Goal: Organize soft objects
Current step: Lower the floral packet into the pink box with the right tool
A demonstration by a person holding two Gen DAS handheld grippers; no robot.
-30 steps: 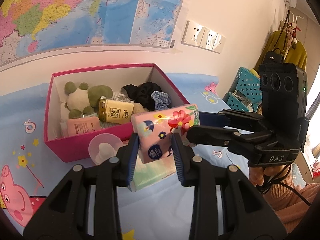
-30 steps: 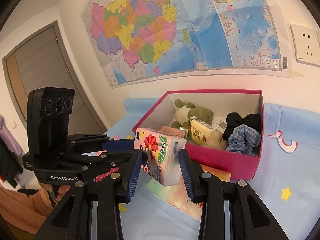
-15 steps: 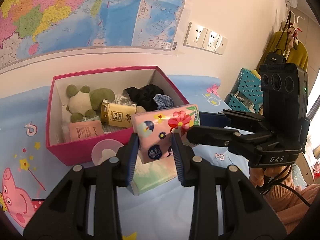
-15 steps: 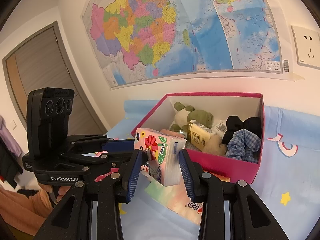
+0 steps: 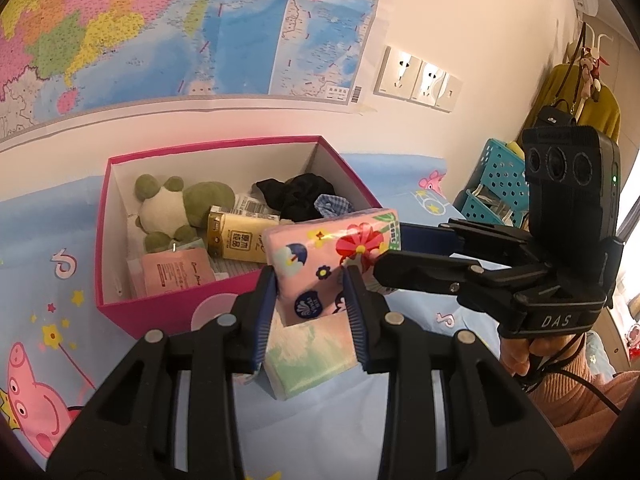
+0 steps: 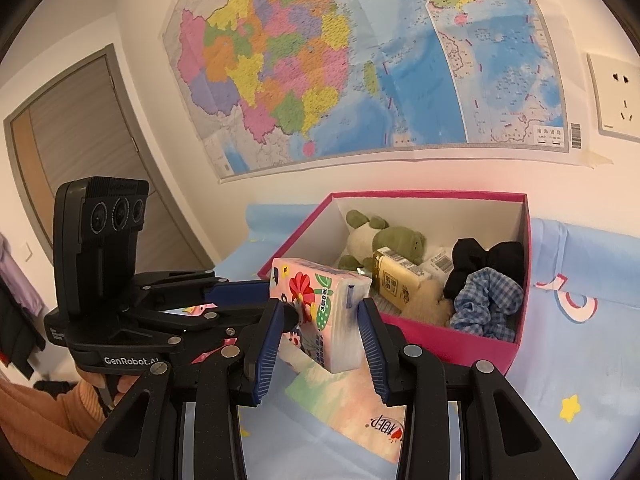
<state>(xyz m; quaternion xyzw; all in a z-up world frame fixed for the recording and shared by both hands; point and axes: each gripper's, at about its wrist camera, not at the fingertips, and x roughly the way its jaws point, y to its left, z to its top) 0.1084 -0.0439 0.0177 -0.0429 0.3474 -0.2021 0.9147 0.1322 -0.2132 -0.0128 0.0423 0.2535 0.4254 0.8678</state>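
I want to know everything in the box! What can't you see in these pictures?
- Box bottom, both views: toys and packs cover it.
- Pastel pack, left view: tissue pack and jaws hide part.
- Wall map: edges cut off, print too small.
- Person: only a sleeve shows.

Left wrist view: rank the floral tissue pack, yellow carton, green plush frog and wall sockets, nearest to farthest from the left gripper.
1. Floral tissue pack, between the left gripper pads.
2. Yellow carton, inside the pink box, centre.
3. Green plush frog, box's back-left corner.
4. Wall sockets, on the wall, upper right.
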